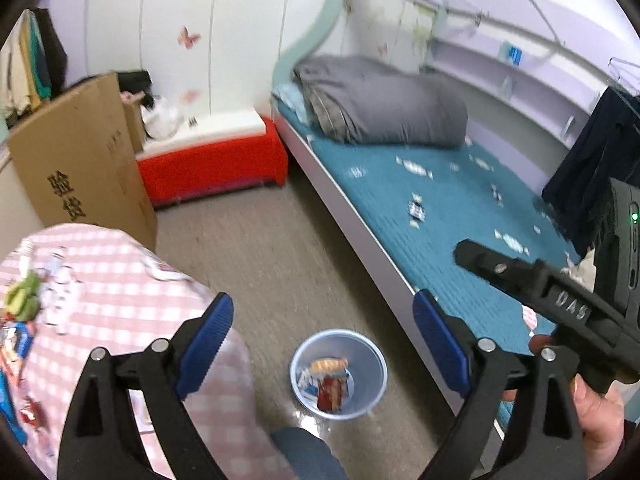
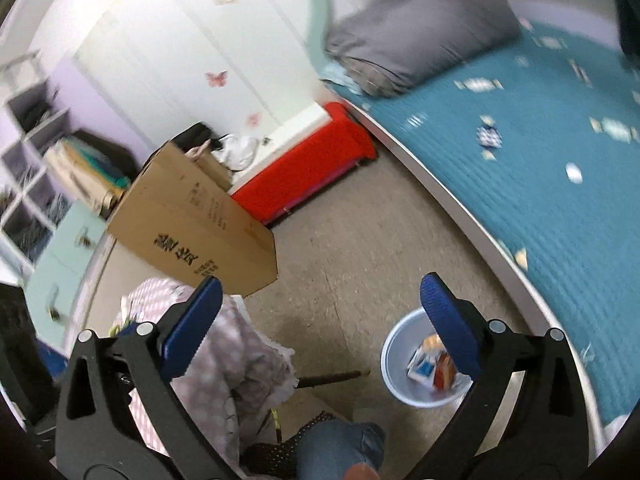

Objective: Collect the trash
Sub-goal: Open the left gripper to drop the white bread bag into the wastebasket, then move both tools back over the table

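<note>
- Both grippers are hanging in the air above the floor, and neither one is carrying anything: the left gripper is spread wide with nothing between its blue pads, and the right gripper is gaping just as wide and just as bare.
- The trash bin, a pale blue tub, is sitting on the carpet between the checked tablecloth and the bed, with a few wrappers lying inside it.
- More litter is waiting: colourful packets are sitting on the cloth at the left edge, blurred but plainly there.
- The next pickup is looking like a left-hand job, since that clutter is lying on its side.
- To do it well, I'd be coming down over one packet only, keeping the pads clear of the cloth so it isn't getting pinched too.
- Both views are smeared, so slowing down before closing is looking wise.
</note>
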The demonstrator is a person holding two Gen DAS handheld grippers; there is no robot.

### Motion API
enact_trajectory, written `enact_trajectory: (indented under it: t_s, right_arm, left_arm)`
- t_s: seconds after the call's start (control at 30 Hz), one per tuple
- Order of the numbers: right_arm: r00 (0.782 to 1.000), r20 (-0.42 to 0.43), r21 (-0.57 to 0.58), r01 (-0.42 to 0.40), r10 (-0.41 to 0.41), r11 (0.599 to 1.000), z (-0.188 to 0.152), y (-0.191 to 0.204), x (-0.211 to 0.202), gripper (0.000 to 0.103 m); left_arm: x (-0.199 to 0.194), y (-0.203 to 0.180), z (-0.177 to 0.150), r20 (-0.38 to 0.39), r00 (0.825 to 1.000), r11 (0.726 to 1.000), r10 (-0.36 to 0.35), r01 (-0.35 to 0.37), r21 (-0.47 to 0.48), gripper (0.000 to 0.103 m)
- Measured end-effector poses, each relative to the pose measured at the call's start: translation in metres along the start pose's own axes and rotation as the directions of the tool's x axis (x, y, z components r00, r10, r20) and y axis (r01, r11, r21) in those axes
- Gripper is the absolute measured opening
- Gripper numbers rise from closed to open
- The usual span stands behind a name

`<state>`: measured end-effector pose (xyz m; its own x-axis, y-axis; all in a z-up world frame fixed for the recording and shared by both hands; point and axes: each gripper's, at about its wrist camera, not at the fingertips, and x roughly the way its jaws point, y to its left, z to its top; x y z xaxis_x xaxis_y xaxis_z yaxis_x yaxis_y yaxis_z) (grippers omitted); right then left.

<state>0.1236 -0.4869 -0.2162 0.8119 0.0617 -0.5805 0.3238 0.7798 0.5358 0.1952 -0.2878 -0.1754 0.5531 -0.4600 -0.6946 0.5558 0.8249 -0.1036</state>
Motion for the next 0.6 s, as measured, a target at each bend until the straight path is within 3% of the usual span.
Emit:
enact_trajectory:
  t_s: [0.17, 0.27, 0.43, 0.6]
  right_arm:
    - [0.999, -0.017, -0.089, -0.043, 0.042, 0.995, -0.006, 0.053, -0.005, 0.097]
    - [0.995, -0.054, -0.159, -0.089, 0.081, 0.983, -0.014, 0.089, -0.002, 0.097]
    - [0.987, -0.105, -0.246, -0.147, 0.124, 0.958, -0.031, 0.141, 0.004, 0.097]
    - [0.97, -0.187, -0.338, -0.214, 0.158, 0.916, -0.058, 0.197, 0.018, 0.097]
  left_arm:
    - [-0.041, 0.024, -0.003, 0.053, 0.998, 0.999, 0.031, -0.029, -0.039, 0.09]
    - [-0.066, 0.045, -0.007, 0.09, 0.992, 0.995, 0.084, -0.079, -0.063, 0.09]
    - [-0.106, 0.087, -0.021, 0.122, 0.977, 0.978, 0.175, -0.158, -0.135, 0.09]
    - [-0.144, 0.135, -0.047, 0.143, 0.953, 0.944, 0.268, -0.23, -0.235, 0.09]
